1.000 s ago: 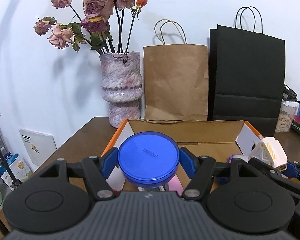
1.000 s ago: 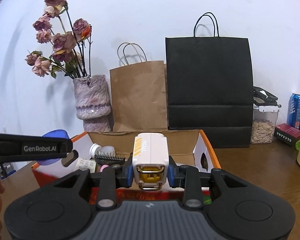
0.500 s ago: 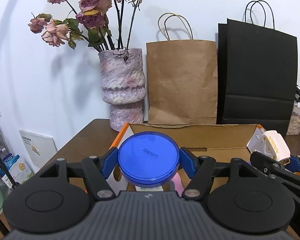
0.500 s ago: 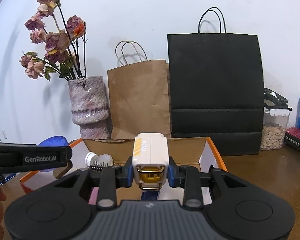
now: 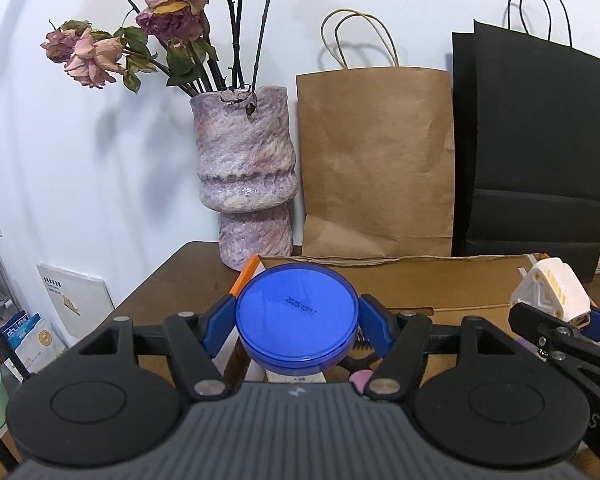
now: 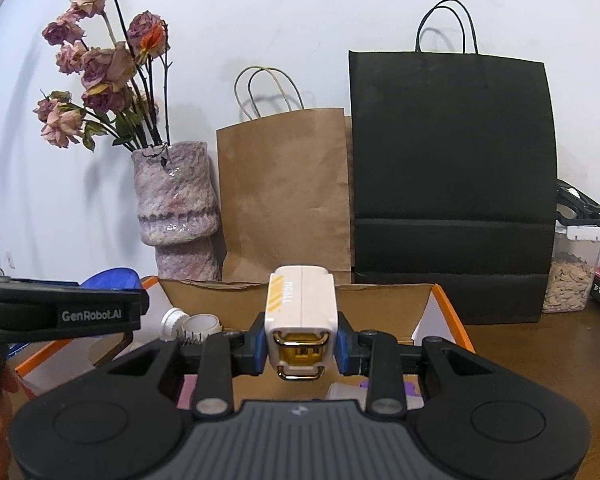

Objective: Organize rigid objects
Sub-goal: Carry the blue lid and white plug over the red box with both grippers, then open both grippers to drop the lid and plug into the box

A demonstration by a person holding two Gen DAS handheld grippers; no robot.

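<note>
Blue-lidded round jar (image 5: 296, 314) pinched between blue pads of left gripper (image 5: 297, 320), held above near-left corner of open cardboard box (image 5: 420, 280). White-and-yellow block (image 6: 301, 316) clamped in right gripper (image 6: 301, 350), above box middle. Box on brown table (image 5: 160, 280); vase (image 5: 246, 176), brown bag (image 5: 376, 160), black bag (image 5: 536, 160) behind.

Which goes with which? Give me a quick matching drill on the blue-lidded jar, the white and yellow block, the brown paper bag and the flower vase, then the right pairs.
Things:
1. blue-lidded jar
2. white and yellow block
3. brown paper bag
4. flower vase

Places:
A. clamped in the right gripper
B. standing between vase and black bag
C. behind the box's left corner
D. clamped in the left gripper

Pairs: 1-D, 2-A, 3-B, 4-C
</note>
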